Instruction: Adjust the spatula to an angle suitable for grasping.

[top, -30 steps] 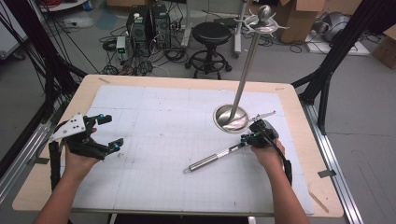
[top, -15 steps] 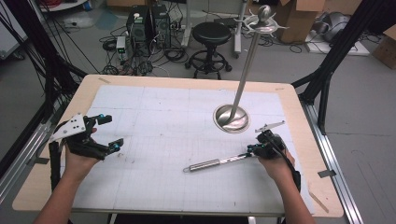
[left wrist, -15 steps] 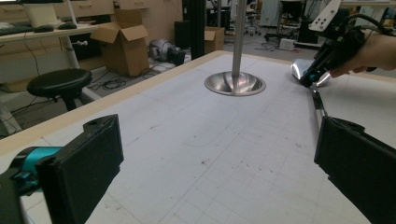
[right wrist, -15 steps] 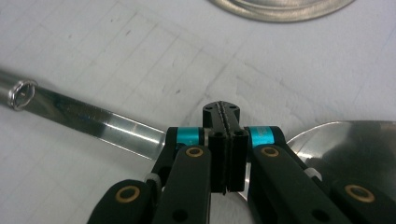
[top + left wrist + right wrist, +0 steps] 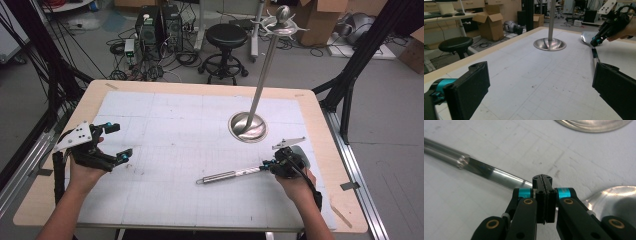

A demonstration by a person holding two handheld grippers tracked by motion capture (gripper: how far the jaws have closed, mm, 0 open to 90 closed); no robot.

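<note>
A long steel ladle (image 5: 230,175) lies on the white gridded mat, handle pointing left. My right gripper (image 5: 270,166) is at its neck, jaws shut with the thin shaft (image 5: 499,173) running under their tips; the bowl (image 5: 609,197) lies just to the right of my right gripper (image 5: 542,180). Behind it stands a steel utensil stand (image 5: 247,126), with a round base and a tall pole topped by hooks. Across the mat, the stand (image 5: 549,44) and the right gripper (image 5: 595,41) appear in the left gripper view. My left gripper (image 5: 119,142) rests at the left of the table, open with nothing between its jaws (image 5: 541,92).
The mat (image 5: 175,125) covers most of a wooden table (image 5: 320,120). Beyond the far edge are a black stool (image 5: 227,37), computer boxes with cables (image 5: 155,25) and cardboard boxes (image 5: 320,20). Black frame struts (image 5: 350,85) rise at both sides.
My right hand has moved right and toward the near edge, and the ladle came with it, its handle now lying flatter across the mat. The left hand stayed still.
</note>
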